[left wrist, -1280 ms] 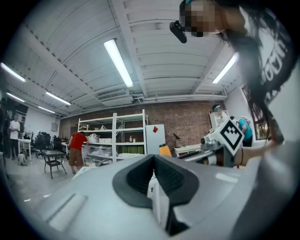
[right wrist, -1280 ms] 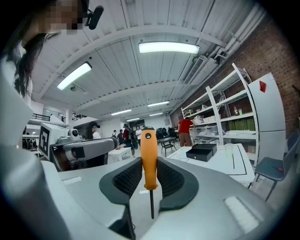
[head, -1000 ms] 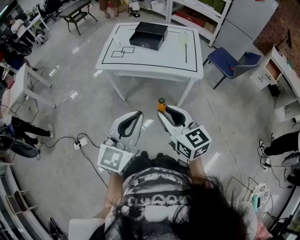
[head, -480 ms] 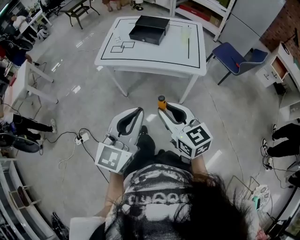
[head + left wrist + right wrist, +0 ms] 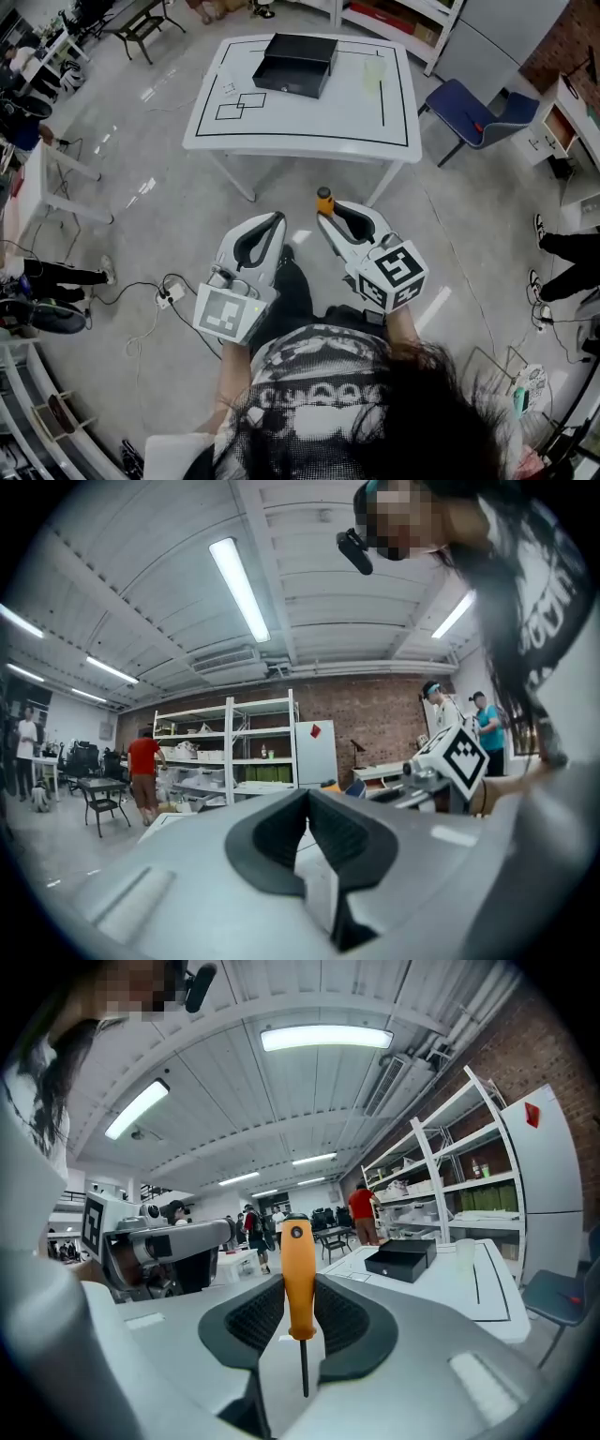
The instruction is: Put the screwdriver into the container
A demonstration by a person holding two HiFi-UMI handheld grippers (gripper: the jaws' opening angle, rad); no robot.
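The orange-handled screwdriver (image 5: 324, 201) (image 5: 297, 1274) stands upright between the jaws of my right gripper (image 5: 328, 216) (image 5: 298, 1288), which is shut on its handle; the thin metal shaft (image 5: 303, 1365) points back toward the camera. My left gripper (image 5: 276, 225) (image 5: 307, 799) is beside it at the same height, its pads closed together with nothing between them. The black open-topped container (image 5: 298, 64) (image 5: 401, 1260) sits on the far side of the white table (image 5: 281, 127) (image 5: 487, 1283), well ahead of both grippers.
A clear cup (image 5: 373, 71) stands on the table right of the container. A blue chair (image 5: 478, 109) is at the table's right corner. A power strip and cables (image 5: 167, 294) lie on the floor at the left. Shelves and several people are in the background.
The person has stepped a little toward the table, which sits slightly larger in the head view. Both grippers keep their pose, and the screwdriver stays in the right one.
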